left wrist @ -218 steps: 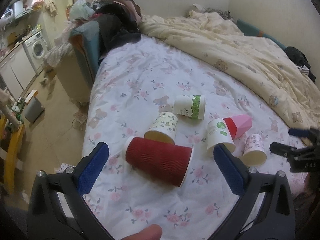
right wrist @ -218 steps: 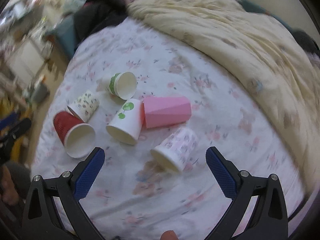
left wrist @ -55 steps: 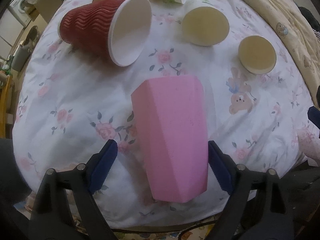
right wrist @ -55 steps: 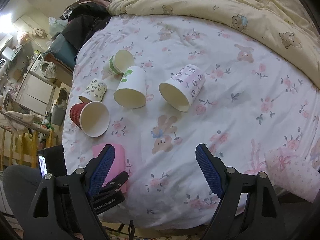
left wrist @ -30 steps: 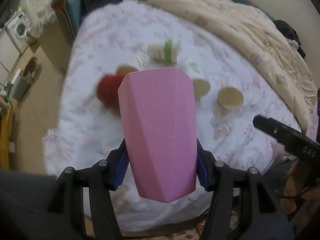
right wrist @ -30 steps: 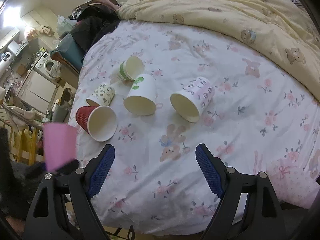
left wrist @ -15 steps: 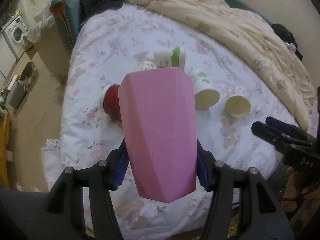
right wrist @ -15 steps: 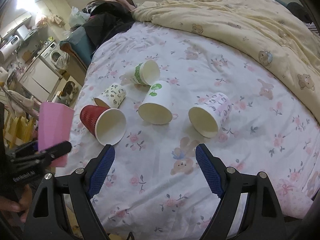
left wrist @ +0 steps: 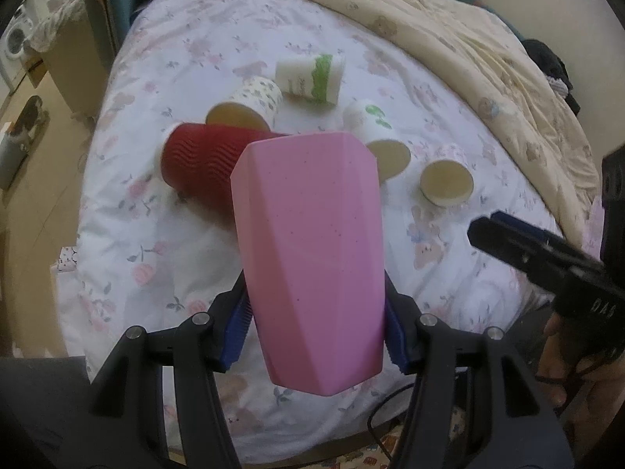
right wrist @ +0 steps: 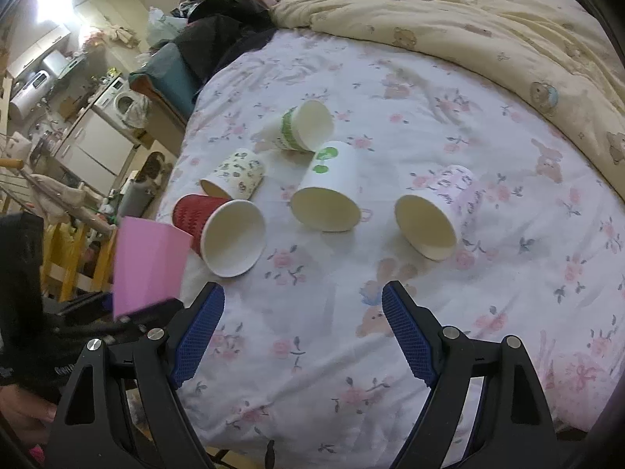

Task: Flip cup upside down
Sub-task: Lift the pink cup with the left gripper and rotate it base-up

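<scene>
My left gripper [left wrist: 318, 326] is shut on a pink faceted cup [left wrist: 312, 258] and holds it in the air above the near edge of the bed, its wider end pointing away from me. The cup also shows in the right wrist view [right wrist: 150, 262], at the left, off the bed's corner. My right gripper [right wrist: 302, 330] is open and empty above the near part of the bed; its fingers show in the left wrist view [left wrist: 539, 250] at the right.
Several paper cups lie on their sides on the floral sheet [right wrist: 390, 351]: a red one [right wrist: 218, 230], a green-dot one [right wrist: 328, 191], a pink-print one [right wrist: 437, 211], a green-band one [right wrist: 304, 125] and a patterned one [right wrist: 234, 176]. A cream duvet [right wrist: 468, 11] lies at the back.
My left gripper closed on the pink cup and lifted it off the bed. In the last half second it moved closer to the lying cups. The right gripper stays open.
</scene>
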A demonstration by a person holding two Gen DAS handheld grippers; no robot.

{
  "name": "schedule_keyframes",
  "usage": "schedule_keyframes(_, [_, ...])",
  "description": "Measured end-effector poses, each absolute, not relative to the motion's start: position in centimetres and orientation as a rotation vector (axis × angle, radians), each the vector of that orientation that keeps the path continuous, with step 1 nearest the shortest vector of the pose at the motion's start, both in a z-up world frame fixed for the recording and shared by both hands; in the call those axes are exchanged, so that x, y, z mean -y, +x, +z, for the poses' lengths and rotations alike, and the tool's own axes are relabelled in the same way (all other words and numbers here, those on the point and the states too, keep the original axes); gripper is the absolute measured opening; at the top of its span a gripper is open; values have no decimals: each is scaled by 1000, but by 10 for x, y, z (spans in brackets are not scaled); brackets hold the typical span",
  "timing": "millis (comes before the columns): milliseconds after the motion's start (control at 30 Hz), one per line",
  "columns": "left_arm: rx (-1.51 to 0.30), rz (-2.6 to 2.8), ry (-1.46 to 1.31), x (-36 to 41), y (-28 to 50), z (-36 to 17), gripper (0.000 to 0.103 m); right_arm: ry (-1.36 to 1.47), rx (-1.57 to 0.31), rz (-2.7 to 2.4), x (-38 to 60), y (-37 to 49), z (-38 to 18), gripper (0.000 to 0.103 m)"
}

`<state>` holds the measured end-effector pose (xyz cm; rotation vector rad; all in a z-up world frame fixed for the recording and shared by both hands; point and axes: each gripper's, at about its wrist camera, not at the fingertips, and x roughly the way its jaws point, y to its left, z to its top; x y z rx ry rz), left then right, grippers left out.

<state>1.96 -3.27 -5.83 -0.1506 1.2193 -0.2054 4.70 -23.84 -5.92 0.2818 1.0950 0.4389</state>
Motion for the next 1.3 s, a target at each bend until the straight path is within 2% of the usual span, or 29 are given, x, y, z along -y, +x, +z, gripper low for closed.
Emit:
schedule_keyframes(400, [-1267,-318,-89,67,0,-71,54,439,-1093,576,231,50,-52,86])
schedule_keyframes(700, [-1250,-341,-68,72,-4,-66,54,356,-1130,605,211,48,-57,86])
schedule_keyframes(1300, [-1237,-377,-72,75,-4,-60,53,375,-1185,496,228,54,-73,86])
